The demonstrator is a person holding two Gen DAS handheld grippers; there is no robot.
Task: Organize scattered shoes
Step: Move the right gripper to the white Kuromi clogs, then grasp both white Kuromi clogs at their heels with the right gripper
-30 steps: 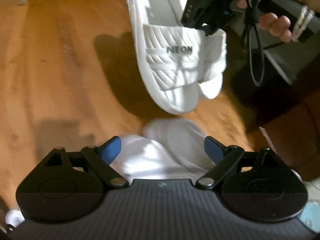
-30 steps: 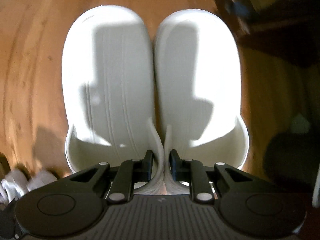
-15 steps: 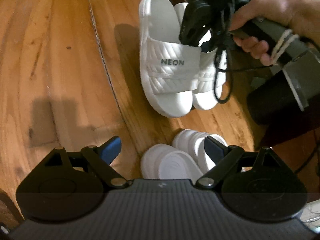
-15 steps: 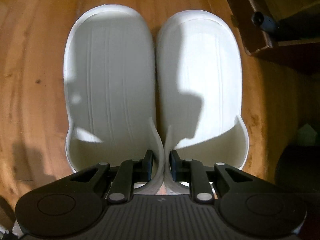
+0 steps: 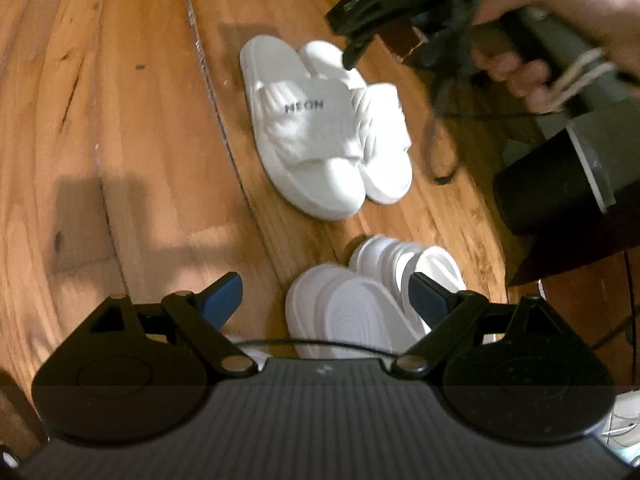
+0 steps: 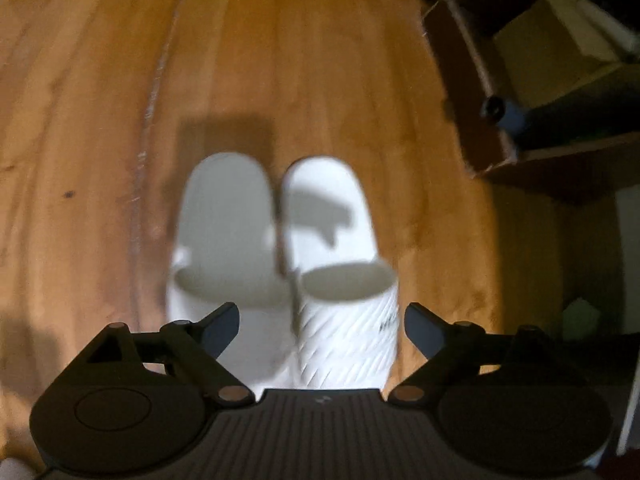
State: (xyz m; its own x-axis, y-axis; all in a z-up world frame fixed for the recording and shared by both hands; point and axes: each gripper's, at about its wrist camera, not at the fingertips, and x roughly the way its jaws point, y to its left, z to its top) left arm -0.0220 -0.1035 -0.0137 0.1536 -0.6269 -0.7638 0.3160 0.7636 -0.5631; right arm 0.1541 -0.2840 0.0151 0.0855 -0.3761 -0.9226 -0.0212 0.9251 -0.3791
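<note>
Now right tool (image 6: 322, 326) opening above white slides (image 6: 280, 264) on floor.

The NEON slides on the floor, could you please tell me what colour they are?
White, with dark lettering on the strap; the NEON slides show best in the left wrist view.

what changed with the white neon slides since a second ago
The right gripper had the pair of white ribbed NEON slides pinched by their inner straps in mid-air; it lowered them to the wooden floor and let go. Its jaws are opening, with nothing between them, and the slides sit side by side. The left gripper stayed open above the second pair of white slides, which remained on the floor.
</note>
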